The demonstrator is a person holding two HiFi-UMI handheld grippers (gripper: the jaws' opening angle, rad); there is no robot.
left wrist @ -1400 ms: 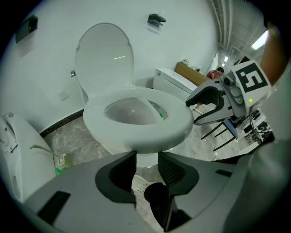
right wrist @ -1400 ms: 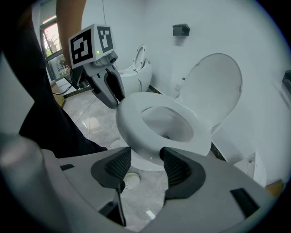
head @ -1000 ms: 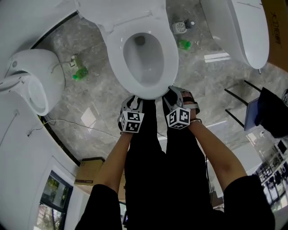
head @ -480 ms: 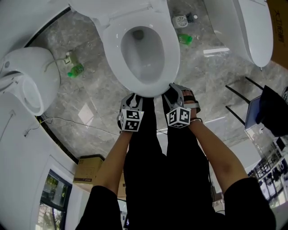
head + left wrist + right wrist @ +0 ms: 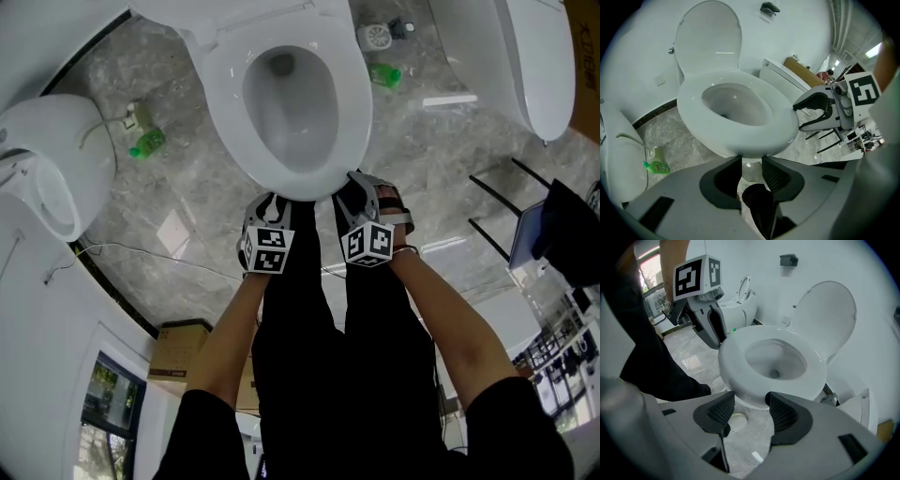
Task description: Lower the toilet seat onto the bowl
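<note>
- The toilet seat (image 5: 221, 98) lies flat on the bowl (image 5: 740, 145), and the lid (image 5: 710, 37) stands upright behind it.
- The left gripper (image 5: 271, 201) is held just before the front edge of the bowl. Its jaws stand a little apart and have hold of nothing. Its own view shows only floor and a dark shape between them (I cannot tell what that shape is).
- The right gripper (image 5: 362, 187) is beside it, also at the bowl's front edge. Its jaws are parted somewhat wider and are empty, with bare floor in the gap.
- Whether either gripper touches the bowl cannot be told.
- The person's legs (image 5: 309, 309), in black, stand between the two outstretched arms, below the bowl in the head view.
- The floor (image 5: 187, 206) is grey marble-patterned tile.
- One green bottle (image 5: 147, 142) lies on it to the left of the toilet, and another green bottle (image 5: 382, 75) lies to the right.
- A second toilet (image 5: 56, 159) stands at the left.
- A third toilet (image 5: 511, 56) stands at the right.
- A cardboard box (image 5: 178, 361) sits near the lower left.
</note>
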